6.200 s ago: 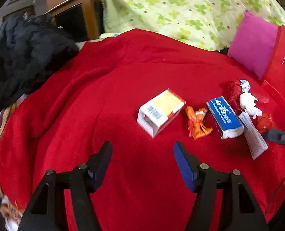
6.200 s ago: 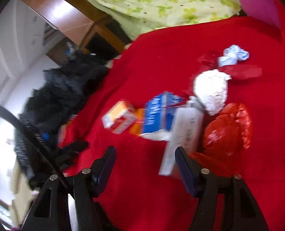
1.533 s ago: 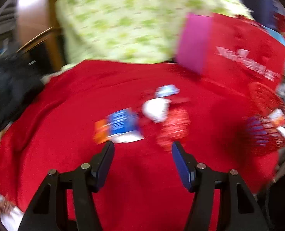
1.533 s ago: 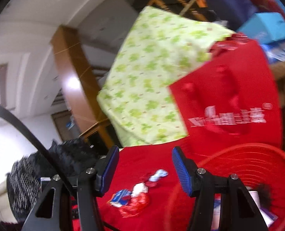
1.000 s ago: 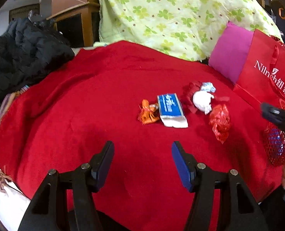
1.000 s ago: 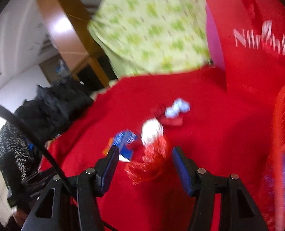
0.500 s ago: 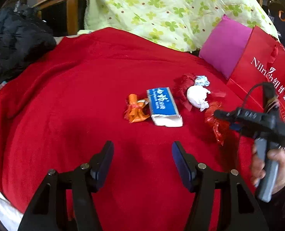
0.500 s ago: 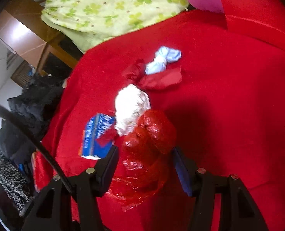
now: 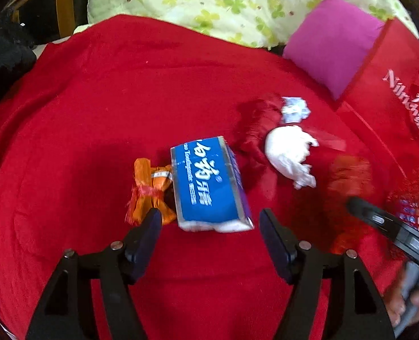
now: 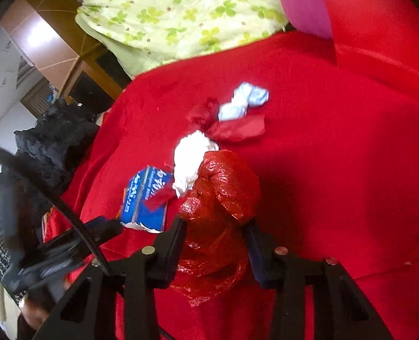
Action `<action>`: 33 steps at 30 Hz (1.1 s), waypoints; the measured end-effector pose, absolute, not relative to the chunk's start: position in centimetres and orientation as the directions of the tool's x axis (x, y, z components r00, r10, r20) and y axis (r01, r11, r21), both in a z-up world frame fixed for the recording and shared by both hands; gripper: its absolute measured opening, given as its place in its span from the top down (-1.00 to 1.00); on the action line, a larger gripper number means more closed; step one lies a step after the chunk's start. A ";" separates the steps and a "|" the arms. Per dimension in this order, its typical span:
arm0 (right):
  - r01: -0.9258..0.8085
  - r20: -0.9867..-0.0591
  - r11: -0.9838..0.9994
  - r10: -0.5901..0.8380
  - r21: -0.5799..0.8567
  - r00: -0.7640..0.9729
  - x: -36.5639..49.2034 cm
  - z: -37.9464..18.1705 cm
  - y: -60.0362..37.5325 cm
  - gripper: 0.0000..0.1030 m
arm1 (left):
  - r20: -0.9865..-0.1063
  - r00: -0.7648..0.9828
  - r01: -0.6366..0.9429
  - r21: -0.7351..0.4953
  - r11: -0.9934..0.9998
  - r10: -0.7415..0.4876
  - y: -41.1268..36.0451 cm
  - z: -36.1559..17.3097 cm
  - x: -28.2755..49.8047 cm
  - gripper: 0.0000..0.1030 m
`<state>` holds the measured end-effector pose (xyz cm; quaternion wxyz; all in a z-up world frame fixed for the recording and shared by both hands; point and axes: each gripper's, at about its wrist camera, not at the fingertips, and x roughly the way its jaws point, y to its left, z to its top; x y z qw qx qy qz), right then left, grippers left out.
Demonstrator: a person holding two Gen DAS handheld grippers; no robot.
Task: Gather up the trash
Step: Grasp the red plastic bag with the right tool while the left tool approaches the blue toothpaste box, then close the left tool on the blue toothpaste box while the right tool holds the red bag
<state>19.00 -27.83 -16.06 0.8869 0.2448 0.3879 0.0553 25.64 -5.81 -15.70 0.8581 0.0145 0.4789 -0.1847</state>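
Trash lies on a red blanket (image 9: pixel 96 113). My left gripper (image 9: pixel 209 223) is open, its fingers just short of a blue tissue pack (image 9: pixel 208 184), with an orange wrapper (image 9: pixel 148 189) beside the left finger. A white paper wad (image 9: pixel 290 150) and a pale blue wad (image 9: pixel 294 109) lie beyond. My right gripper (image 10: pixel 215 229) is open, with a crumpled red plastic bag (image 10: pixel 223 198) between its fingers; the fingers look close to or touching the bag. The white wad (image 10: pixel 191 158), the blue pack (image 10: pixel 147 198) and the pale blue wad (image 10: pixel 243 100) lie past it.
A red shopping bag (image 9: pixel 393 90) and a pink cushion (image 9: pixel 334 45) stand at the right. A green clover quilt (image 9: pixel 223 0) lies behind. A black jacket (image 10: pixel 48 147) is heaped at the left. A red mesh basket (image 9: pixel 408 206) shows at the right edge.
Both grippers have moved in close to the trash. The left now nearly brackets the blue pack; the right has advanced so the red bag sits between its fingers, which have narrowed.
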 end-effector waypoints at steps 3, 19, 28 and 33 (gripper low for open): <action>0.070 -0.640 0.883 0.280 0.464 0.716 18.2 -15.2 -28.1 0.14 | -0.837 0.456 0.331 -0.155 0.931 -0.302 -6.7 -16.2 26.7 -0.39; -0.058 -0.518 0.937 0.241 0.344 0.821 14.5 -11.5 -26.9 0.14 | -0.830 0.497 0.293 -0.115 0.949 -0.253 -7.1 -15.7 26.4 0.62; -0.054 -0.509 0.940 0.231 0.338 0.829 13.6 -11.3 -27.6 0.14 | -0.836 0.461 0.289 -0.175 0.941 -0.297 -6.2 -15.6 25.9 0.48; -0.052 -0.498 0.938 0.228 0.342 0.837 13.0 -11.1 -28.0 0.14 | -0.825 0.483 0.250 -0.193 0.949 -0.294 -6.9 -14.9 27.1 -0.36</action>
